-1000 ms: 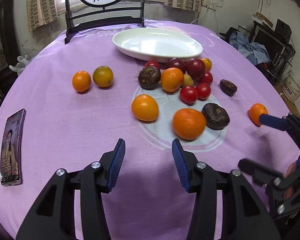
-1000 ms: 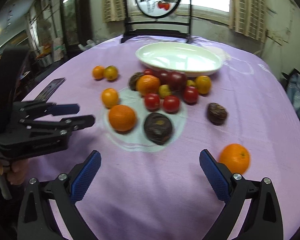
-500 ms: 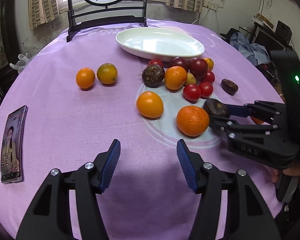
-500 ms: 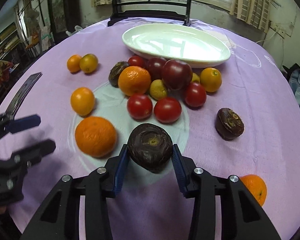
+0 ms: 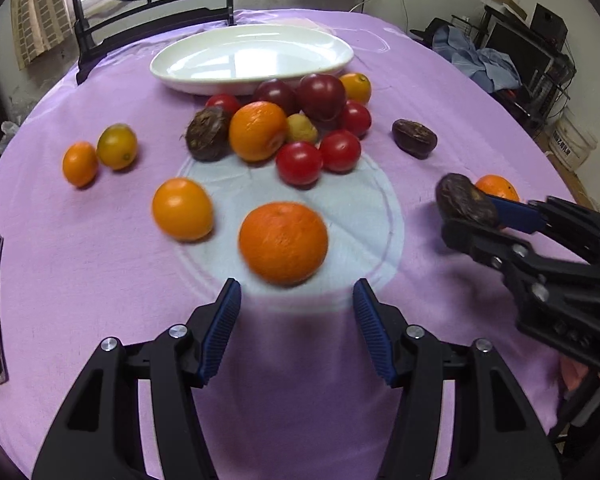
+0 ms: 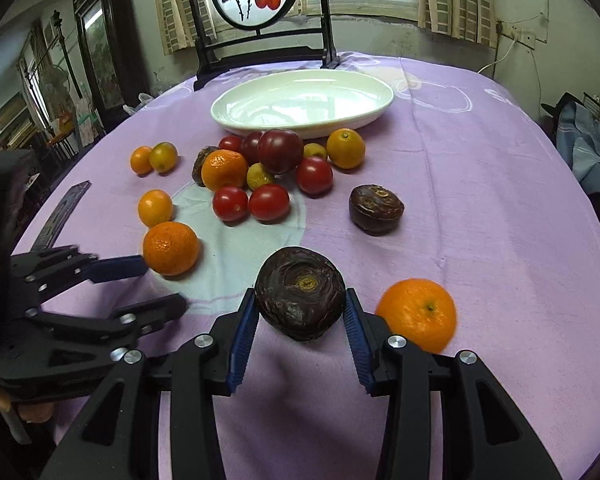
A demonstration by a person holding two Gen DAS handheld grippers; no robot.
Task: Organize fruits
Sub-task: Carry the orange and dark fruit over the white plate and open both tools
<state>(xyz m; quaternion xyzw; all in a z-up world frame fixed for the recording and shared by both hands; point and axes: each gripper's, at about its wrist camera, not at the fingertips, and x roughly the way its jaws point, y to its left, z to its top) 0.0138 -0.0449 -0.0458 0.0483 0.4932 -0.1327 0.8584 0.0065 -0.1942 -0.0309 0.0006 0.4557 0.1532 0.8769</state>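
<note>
Right gripper is clamped on the dark fruit, both blue pads against its sides, stem scar facing the camera. It looks lifted just off the cloth, though I can't be sure. An orange sits just right of the right finger.

Left gripper is wide open and empty, with the big orange straight ahead of the gap, close but not yet between the fingers.

Key relation: the plate lies dead ahead of the right gripper, beyond the fruit cluster, and it is empty. The right side is the loaded one, so a carry forward over the cluster looks like the next move.

Versus 0.5 s ago: the dark fruit has moved from beside the big orange toward the right edge near the lone orange; grip unchanged. The left gripper has closed in on the big orange and opened wider.
</note>
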